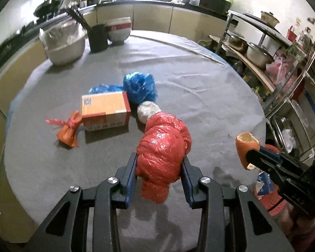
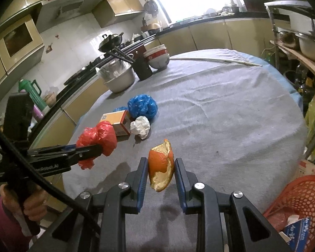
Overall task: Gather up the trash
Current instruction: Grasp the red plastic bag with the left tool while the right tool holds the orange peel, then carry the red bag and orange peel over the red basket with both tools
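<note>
Red bag (image 1: 163, 147), crumpled plastic, is pinched in the left claw (image 1: 159, 166) above the table (image 1: 199, 88); the right claw (image 2: 160, 169) pinches an orange peel (image 2: 160, 163). Print on the box (image 1: 106, 110) is too blurred to read. A red basket (image 2: 304, 193) is cut off at the table's edge.

Glossy crinkled plastic red bag (image 1: 162, 153), matt grey cloth table cover (image 1: 199, 88), metal basin (image 1: 63, 42)
</note>
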Motion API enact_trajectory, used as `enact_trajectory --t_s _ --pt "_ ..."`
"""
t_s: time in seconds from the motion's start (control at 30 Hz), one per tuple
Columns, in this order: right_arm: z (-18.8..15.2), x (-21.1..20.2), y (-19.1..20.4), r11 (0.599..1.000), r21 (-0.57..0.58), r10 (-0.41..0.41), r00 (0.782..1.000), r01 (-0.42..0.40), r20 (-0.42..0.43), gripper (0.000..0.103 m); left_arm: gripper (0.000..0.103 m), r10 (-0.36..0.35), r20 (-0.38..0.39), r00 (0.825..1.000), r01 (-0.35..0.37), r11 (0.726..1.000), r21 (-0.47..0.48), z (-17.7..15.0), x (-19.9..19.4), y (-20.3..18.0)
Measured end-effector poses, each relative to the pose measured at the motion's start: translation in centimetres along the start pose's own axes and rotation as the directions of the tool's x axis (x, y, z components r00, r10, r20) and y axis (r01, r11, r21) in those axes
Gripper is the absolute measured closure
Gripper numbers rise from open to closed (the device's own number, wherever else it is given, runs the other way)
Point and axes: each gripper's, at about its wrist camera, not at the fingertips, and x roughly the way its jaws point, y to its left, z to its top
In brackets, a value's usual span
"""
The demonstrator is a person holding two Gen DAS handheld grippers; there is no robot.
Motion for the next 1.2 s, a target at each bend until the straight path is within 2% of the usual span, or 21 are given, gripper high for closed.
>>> enact_trajectory --t_s 0.5,1.2 --pt "-0.4 -5.3 -0.9 1.000 0.012 -0.021 0.995 0.020 0.093 0.075 0.063 0.118 0.101 0.988 -0.130 0.984 0.125 0.2 -2.7 -4.6" --pt "-1.5 -7.8 -2.9 0.998 0.058 -0.044 0.992 0.038 0.122 0.075 0.063 0.143 0.117 0.983 -0.163 0.968 0.189 0.3 -2.9 -7.5"
